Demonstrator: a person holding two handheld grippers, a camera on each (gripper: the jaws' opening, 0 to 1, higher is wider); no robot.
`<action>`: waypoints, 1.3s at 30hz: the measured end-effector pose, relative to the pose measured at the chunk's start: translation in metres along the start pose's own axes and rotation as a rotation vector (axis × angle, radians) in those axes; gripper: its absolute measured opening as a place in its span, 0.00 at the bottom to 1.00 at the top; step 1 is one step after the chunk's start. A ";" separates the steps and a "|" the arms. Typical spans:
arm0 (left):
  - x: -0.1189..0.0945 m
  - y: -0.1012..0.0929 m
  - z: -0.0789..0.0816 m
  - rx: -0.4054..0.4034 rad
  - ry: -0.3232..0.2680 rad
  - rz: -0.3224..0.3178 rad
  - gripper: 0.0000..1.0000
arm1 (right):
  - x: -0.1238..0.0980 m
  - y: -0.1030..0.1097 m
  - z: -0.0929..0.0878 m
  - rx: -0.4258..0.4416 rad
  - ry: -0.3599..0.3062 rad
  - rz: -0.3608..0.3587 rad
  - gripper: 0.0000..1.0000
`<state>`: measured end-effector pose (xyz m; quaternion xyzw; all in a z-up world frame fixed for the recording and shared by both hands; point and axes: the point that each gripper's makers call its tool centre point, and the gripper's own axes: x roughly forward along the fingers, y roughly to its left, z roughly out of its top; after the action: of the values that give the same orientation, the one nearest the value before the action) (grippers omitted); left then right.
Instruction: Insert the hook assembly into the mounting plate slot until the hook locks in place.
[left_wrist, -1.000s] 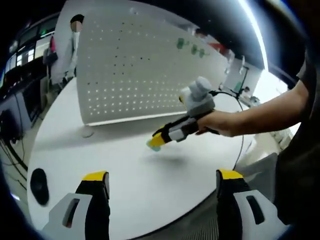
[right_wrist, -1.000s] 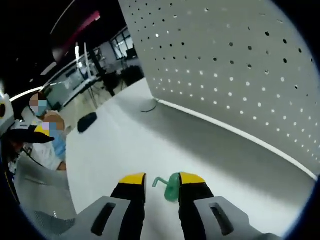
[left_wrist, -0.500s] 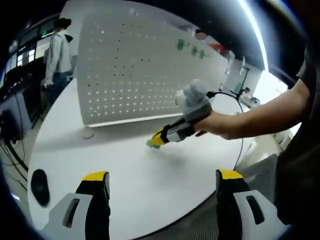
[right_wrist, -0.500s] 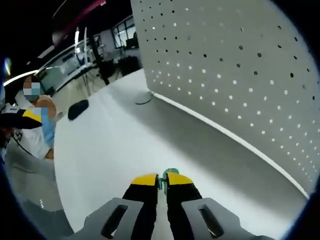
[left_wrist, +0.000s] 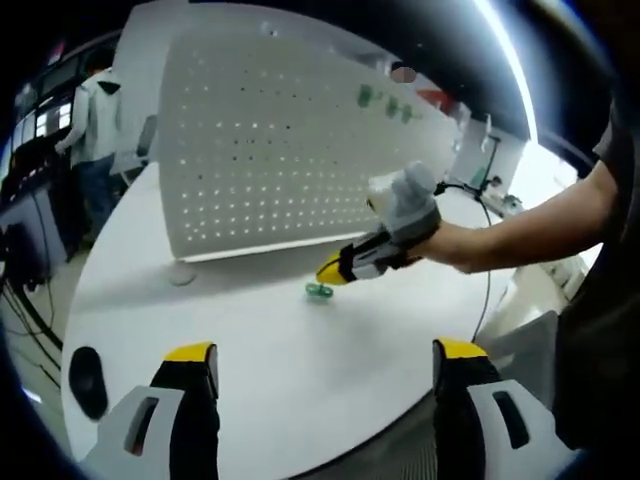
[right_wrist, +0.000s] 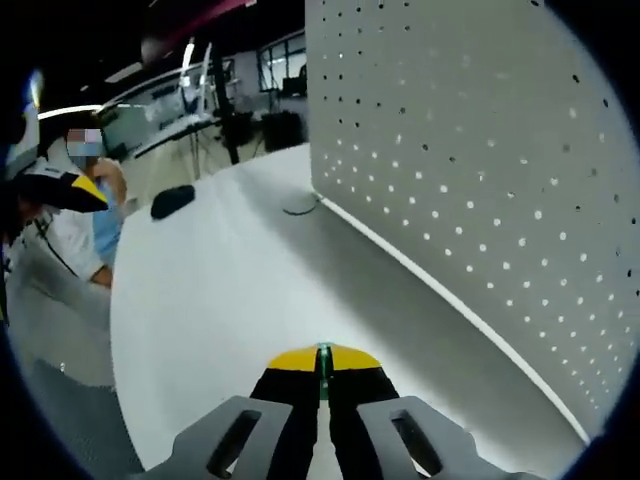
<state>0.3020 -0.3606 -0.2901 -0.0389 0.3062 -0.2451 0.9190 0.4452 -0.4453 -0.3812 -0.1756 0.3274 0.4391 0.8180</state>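
A white perforated mounting panel (left_wrist: 280, 150) stands upright on the round white table (left_wrist: 260, 350); in the right gripper view the panel (right_wrist: 480, 170) rises at the right. A person's hand holds my right gripper (left_wrist: 333, 269) over the table in front of the panel. Its jaws are shut (right_wrist: 323, 358) with a thin green sliver pinched between them. The small green hook (left_wrist: 319, 291) shows just under that gripper's tip; whether it touches the table I cannot tell. My left gripper (left_wrist: 325, 352) stands wide open near the table's front edge, holding nothing.
Several green hooks (left_wrist: 385, 100) hang high on the panel's far end. A dark oval object (left_wrist: 88, 368) lies at the table's left edge. A small round disc (left_wrist: 180, 272) sits at the panel's left foot. A person (left_wrist: 95, 110) stands behind at the left.
The right gripper's jaws closed from a gap to fully shut on the green hook, and it rose slightly to the right. The person in the background walked left.
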 end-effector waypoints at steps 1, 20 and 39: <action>-0.001 0.001 0.001 0.000 -0.003 0.002 0.90 | -0.002 -0.001 0.003 0.007 -0.011 0.000 0.00; 0.000 -0.003 0.021 -0.011 -0.040 -0.020 0.97 | -0.051 0.013 0.053 0.002 -0.140 0.110 0.00; 0.002 -0.002 0.032 -0.222 -0.026 -0.086 0.68 | -0.130 0.109 0.081 -0.127 -0.300 0.450 0.00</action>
<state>0.3208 -0.3655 -0.2652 -0.1566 0.3174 -0.2482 0.9017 0.3330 -0.4168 -0.2325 -0.0823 0.2052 0.6503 0.7268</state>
